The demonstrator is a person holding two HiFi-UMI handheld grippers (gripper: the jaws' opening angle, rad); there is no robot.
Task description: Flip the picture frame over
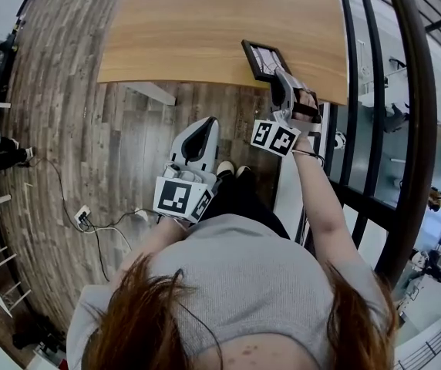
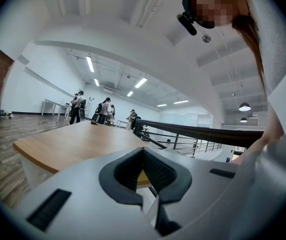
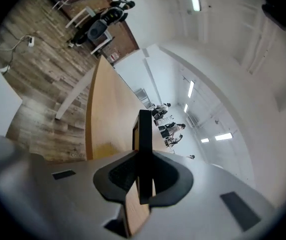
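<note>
Black-framed, the picture frame (image 1: 265, 58) sits directly in the jaws of the right gripper (image 1: 281, 82), out over the near right corner of the table (image 1: 205, 29). In the right gripper view it shows edge-on, its rim pinched between the 2 pads, so the right gripper (image 3: 143, 180) is clamped on the picture frame (image 3: 144, 144) by 1 edge. Holding it at the rim rather than across its face looks deliberate. It leaves both faces free and lets a roll of the wrist carry the frame round. The view itself is rolled well over, with the table (image 3: 100, 129) running up to the left of the jaws. I judge the flip to be part way through. Whether the frame's far edge touches the wood I cannot tell.

The left gripper (image 1: 203, 126) hangs low, short of the table's near edge and well apart from the frame. In its own view the left gripper (image 2: 143, 165) has its pads closed tip to tip with nothing between them. The table (image 2: 68, 144) lies ahead of it and slightly above.

Bare wood stretches beyond the right gripper, so nothing blocks setting the frame down. A dark railing (image 1: 405, 129) runs close on that gripper's right. A cable and socket strip (image 1: 82, 218) lie on the floor, left of the left gripper. People (image 2: 103, 110) stand far off ahead of it.
</note>
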